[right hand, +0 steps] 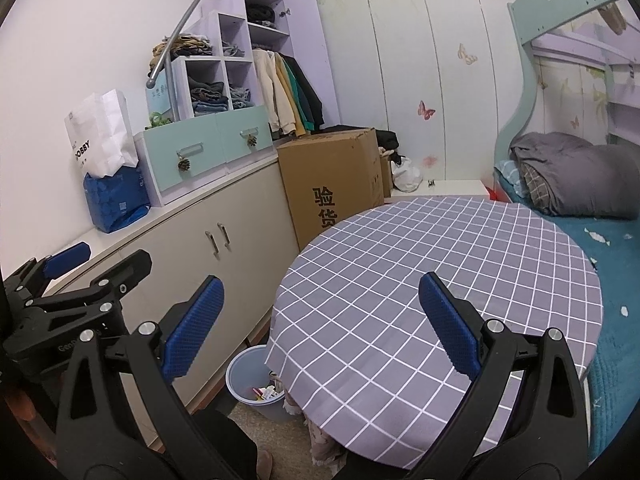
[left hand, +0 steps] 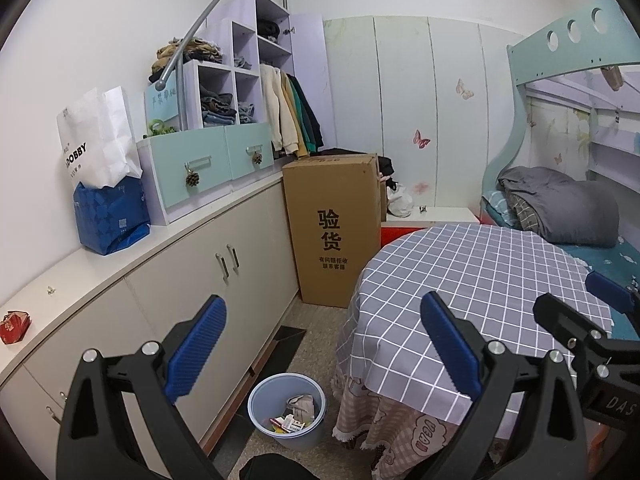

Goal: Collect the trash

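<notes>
Left wrist view: your left gripper (left hand: 320, 356) has its fingers (left hand: 196, 344) spread wide with nothing between them. The blue bin (left hand: 286, 416) stands on the floor below and slightly left of the gap, just beside the hanging edge of the checked cloth on the round surface (left hand: 472, 280); it already holds wrappers and a crumpled carton. The only loose piece of likely trash in this view is a small red packet (left hand: 14, 326) on the long counter (left hand: 120, 268), far to the left of the left finger and well apart from the bin. Whether it is trash is a judgement. Its long axis appears to run roughly along the counter edge. Right wrist view: your right gripper (right hand: 320, 328) is also spread wide and empty, aimed over the round surface (right hand: 440, 264), whose top shows nothing to pick. The bin (right hand: 248, 384) sits down-left, partly hidden under the cloth edge. The left gripper (right hand: 76, 276) shows at the left edge, between this camera and the counter. The red packet is not in this view. Judgement: the left hand is nearer to it; expect a leftward swing toward the counter.
</notes>
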